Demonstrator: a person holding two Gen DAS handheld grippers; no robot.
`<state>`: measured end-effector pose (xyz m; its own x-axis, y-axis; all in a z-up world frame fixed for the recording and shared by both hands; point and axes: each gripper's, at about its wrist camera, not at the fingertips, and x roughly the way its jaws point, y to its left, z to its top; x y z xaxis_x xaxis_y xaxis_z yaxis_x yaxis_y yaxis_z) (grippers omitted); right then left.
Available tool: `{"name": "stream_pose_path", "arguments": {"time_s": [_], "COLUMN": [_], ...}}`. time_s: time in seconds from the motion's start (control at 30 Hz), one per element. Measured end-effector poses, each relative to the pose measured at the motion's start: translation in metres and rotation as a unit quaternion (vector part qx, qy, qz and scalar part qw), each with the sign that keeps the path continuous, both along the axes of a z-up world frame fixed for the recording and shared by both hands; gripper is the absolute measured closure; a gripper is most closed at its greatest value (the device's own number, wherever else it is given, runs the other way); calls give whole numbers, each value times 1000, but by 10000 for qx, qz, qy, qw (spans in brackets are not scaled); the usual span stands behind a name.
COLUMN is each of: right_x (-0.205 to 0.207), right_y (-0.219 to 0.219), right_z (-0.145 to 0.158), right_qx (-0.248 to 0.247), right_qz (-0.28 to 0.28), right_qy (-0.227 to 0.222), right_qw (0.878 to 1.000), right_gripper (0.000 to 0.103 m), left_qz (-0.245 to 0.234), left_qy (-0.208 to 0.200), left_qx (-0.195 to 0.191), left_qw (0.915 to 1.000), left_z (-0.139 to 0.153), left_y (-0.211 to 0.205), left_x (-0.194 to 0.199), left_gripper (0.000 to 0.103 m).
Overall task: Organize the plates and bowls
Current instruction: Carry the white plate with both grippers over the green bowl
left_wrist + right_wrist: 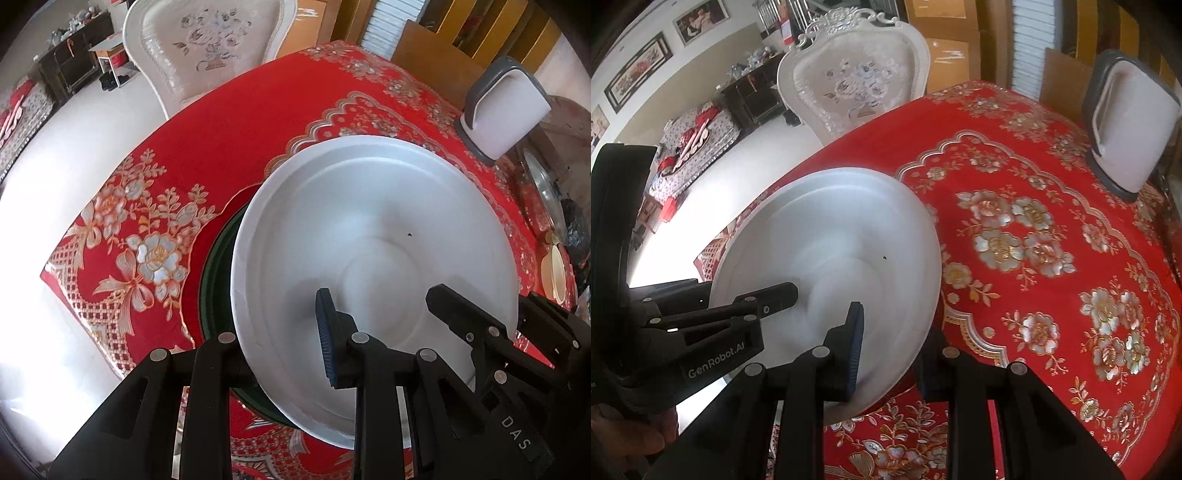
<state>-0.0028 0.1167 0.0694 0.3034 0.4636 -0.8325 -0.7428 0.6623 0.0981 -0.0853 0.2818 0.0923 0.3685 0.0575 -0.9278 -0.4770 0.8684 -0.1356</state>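
Your plate (373, 236) sits mid-frame, tilted, face up toward you, over a dark dish (218, 266) on the red cloth (229, 122). Left gripper (280, 354) and right gripper (886, 354) both angle steeply down, each clamped narrow on its near rim.

Both wrist views look steeply down, close over the white plate (373, 236) (831, 236); both share the red tablecloth (229, 122) (1052, 229).

"DAS" on right tool (439, 299); "GenRobot.AI" on left tool (792, 290).
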Motion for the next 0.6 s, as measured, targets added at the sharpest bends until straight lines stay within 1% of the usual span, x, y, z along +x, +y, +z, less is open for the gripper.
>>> {"name": "stream_pose_path", "arguments": {"time_s": [0.23,0.5,0.6], "right_x": [-7,-9,-7], "right_y": [11,18,19], "right_z": [-7,-15,-18], "right_qx": [-126,-278,-296], "right_qz": [117,158,151], "right_qy": [37,57,63], "right_qw": [9998,9995,9994], "right_gripper": [78,78,78], "left_qz": [91,149,146], "left_qy": [64,112,99], "left_qx": [-84,-141,-108], "left_qw": [9999,9997,9998], "left_z": [-11,-21,-23], "left_y": [6,9,10], "left_x": [-9,-9,-8], "left_gripper": [79,78,78]}}
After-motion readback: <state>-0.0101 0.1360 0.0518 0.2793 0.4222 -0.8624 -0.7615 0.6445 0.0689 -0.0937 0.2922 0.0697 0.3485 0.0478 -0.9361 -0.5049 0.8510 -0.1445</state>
